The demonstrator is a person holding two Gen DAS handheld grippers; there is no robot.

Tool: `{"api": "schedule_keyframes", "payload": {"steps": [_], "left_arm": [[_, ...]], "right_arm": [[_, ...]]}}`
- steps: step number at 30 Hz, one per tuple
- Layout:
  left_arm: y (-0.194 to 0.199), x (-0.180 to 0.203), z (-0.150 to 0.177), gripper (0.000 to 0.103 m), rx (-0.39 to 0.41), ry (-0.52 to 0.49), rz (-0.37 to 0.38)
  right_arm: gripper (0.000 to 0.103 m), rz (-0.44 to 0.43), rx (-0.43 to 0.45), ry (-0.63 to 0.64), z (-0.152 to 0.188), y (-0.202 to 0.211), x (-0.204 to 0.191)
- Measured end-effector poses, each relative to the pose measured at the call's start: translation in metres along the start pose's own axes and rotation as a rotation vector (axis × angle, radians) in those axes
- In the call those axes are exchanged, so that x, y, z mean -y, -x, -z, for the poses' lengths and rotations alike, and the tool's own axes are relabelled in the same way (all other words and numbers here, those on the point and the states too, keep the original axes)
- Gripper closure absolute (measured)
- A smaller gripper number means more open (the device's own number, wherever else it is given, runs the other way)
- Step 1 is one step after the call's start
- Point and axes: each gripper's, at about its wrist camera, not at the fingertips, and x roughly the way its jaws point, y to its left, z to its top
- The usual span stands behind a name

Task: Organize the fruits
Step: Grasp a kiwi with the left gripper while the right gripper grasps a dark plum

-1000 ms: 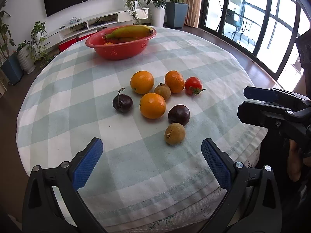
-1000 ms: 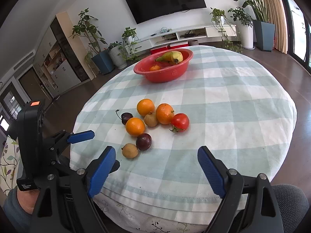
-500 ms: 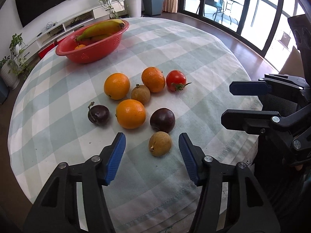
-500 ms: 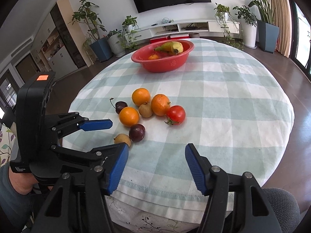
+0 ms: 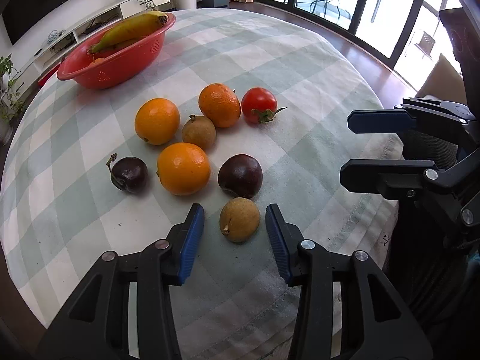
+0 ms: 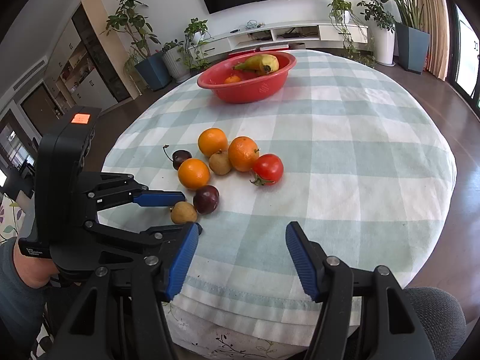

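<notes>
A small tan-brown fruit (image 5: 239, 219) lies between the left gripper (image 5: 235, 234)'s just-narrowing jaws, pads not yet touching, at the cloth-covered bench (image 5: 300, 60)'s near edge. Light, round, likely thin-skinned: grip gently across its middle. The right gripper (image 6: 241, 265) hangs half-open, empty.

Both tongs are black plastic frames with silver rivets and ribbed blue pads. The left tongs (image 5: 235, 231) carry a black box with an orange square on top; a grey-blue sleeve (image 6: 13, 273) covers the wrist behind.
</notes>
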Motion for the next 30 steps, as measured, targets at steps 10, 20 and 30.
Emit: {"api": "schedule_keyframes", "payload": {"steps": [10,20,30], "left_arm": [[0.004,-0.004,0.006,0.079,0.008,0.022,0.048],[0.009,-0.009,0.013,0.079,0.05,0.064,0.073],[0.033,-0.031,0.039,0.079,0.111,0.18,0.096]], "right_arm": [[0.038,0.002,-0.015,0.002,-0.002,-0.005,-0.002],[0.038,0.015,-0.033,0.021,-0.006,-0.016,-0.009],[0.038,0.031,-0.046,0.05,-0.016,-0.029,-0.013]]}}
